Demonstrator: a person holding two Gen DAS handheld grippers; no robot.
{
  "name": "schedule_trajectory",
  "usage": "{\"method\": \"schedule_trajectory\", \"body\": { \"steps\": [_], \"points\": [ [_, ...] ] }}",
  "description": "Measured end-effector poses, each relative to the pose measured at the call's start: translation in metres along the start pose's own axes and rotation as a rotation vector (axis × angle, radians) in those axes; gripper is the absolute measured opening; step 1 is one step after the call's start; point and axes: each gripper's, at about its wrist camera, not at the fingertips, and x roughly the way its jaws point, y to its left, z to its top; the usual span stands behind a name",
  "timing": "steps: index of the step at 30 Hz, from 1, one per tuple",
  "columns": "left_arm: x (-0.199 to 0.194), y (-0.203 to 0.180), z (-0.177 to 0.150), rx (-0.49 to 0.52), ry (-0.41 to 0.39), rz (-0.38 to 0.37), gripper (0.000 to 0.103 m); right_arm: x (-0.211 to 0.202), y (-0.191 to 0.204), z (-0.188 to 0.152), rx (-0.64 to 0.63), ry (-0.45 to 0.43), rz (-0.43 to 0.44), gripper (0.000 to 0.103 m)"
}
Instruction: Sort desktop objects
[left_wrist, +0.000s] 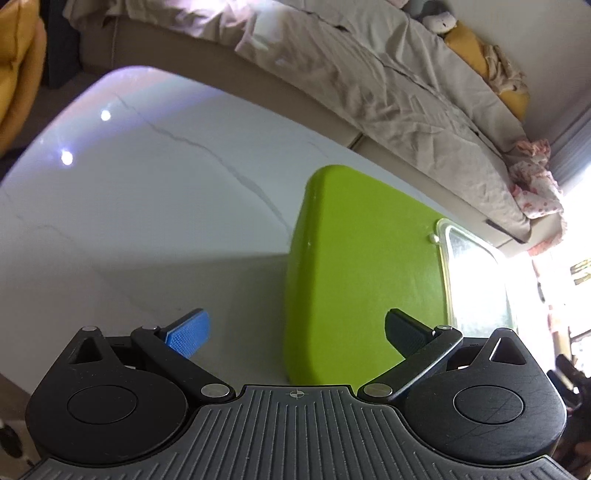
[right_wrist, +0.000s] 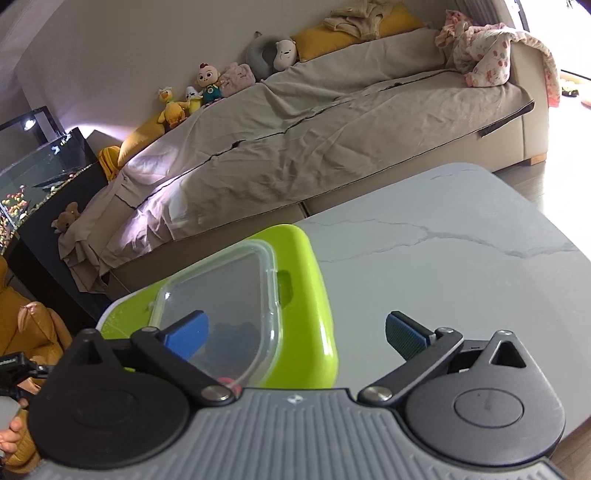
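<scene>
Green box (right_wrist: 306, 295) on marble table (right_wrist: 443, 240), clear lid (right_wrist: 221, 295) on top. Right gripper (right_wrist: 295, 332) wide, empty, straddling box's right edge. Left gripper (left_wrist: 295, 332) wide, empty, box ahead-right. Right looks nearer lid.

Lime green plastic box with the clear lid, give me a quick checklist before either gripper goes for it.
1. Left gripper open, empty: ok.
2. Right gripper open, empty: ok.
3. Lime green plastic box resting on the white marble table: ok.
4. Clear lid seated on the box: ok; latched: cannot tell.
5. Contents through the lid: dark shapes, cannot tell.
6. Other objects left to sort: cannot tell.
</scene>
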Motion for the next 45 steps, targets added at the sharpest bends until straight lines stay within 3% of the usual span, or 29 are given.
{"method": "schedule_trajectory", "body": {
  "steps": [2, 3, 7, 11, 15, 20, 22, 23, 25, 29, 31, 32, 36, 40, 45],
  "points": [
    [-0.011, -0.003, -0.006, 0.018, 0.017, 0.05, 0.103, -0.006, -0.002, -0.004, 0.015, 0.011, -0.004, 0.103],
    [-0.012, -0.004, -0.01, 0.019, 0.045, 0.039, 0.103, -0.009, -0.003, -0.006, 0.023, 0.017, -0.006, 0.103],
    [-0.003, -0.003, -0.03, -0.06, 0.125, -0.149, 0.103, -0.021, -0.007, -0.014, 0.053, 0.039, -0.014, 0.103],
    [0.02, -0.001, -0.024, -0.211, 0.068, -0.24, 0.103, -0.009, -0.011, -0.023, 0.105, 0.098, 0.043, 0.103],
    [0.054, -0.022, 0.005, -0.173, 0.074, -0.145, 0.103, 0.008, -0.012, -0.024, 0.128, 0.11, 0.053, 0.103],
    [0.065, -0.039, 0.027, -0.075, 0.046, -0.112, 0.103, 0.041, -0.017, 0.007, 0.066, -0.044, 0.0, 0.103],
    [0.07, -0.039, 0.028, -0.059, 0.058, -0.111, 0.103, 0.057, -0.026, 0.007, 0.116, 0.011, 0.07, 0.1],
    [0.072, -0.038, 0.027, -0.051, 0.062, -0.115, 0.103, 0.065, -0.03, 0.008, 0.141, 0.038, 0.104, 0.089],
    [0.078, -0.03, 0.024, -0.042, 0.066, -0.134, 0.103, 0.082, -0.039, 0.008, 0.191, 0.093, 0.174, 0.079],
    [0.091, -0.01, 0.02, -0.079, 0.058, -0.238, 0.1, 0.115, -0.056, 0.009, 0.29, 0.203, 0.313, 0.075],
    [0.095, -0.004, 0.023, -0.085, 0.058, -0.264, 0.094, 0.131, -0.064, 0.01, 0.339, 0.259, 0.383, 0.067],
    [0.095, 0.0, 0.025, -0.089, 0.06, -0.263, 0.082, 0.137, -0.067, 0.011, 0.354, 0.277, 0.406, 0.067],
    [0.087, 0.013, 0.039, -0.125, 0.041, -0.285, 0.062, 0.127, -0.067, 0.019, 0.316, 0.229, 0.397, 0.063],
    [0.083, -0.001, 0.052, -0.069, 0.02, -0.244, 0.063, 0.123, -0.06, 0.031, 0.283, 0.202, 0.391, 0.062],
    [0.089, -0.006, 0.052, -0.046, 0.024, -0.203, 0.063, 0.127, -0.065, 0.022, 0.297, 0.198, 0.396, 0.063]
  ]
}}
